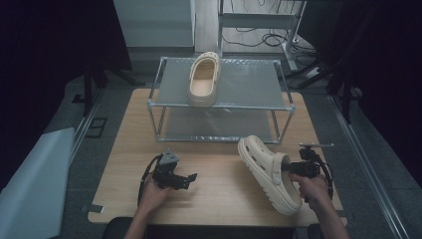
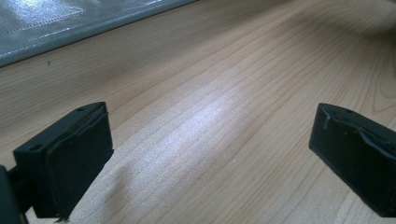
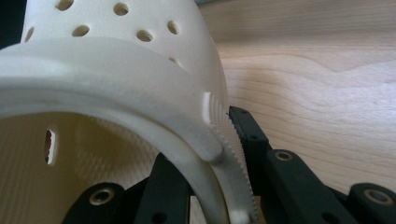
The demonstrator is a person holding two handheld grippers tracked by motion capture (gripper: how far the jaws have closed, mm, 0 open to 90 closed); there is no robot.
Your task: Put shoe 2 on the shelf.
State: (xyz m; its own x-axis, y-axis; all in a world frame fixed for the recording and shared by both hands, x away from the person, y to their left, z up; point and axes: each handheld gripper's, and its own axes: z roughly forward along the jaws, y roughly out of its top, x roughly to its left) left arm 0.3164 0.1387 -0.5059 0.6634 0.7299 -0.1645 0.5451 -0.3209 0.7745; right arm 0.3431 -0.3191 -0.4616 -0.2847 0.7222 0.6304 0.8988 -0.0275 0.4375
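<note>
Grainy wooden table, perforated cream clog in right hand-held gripper

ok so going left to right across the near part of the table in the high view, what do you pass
left hand → left gripper, jaws open over bare table → cream clog tipped on its side → right gripper clamped on the clog's rim → right hand

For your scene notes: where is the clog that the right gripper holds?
In the high view the clog is at the table's front right, clamped by the right gripper, before the rack.
</note>
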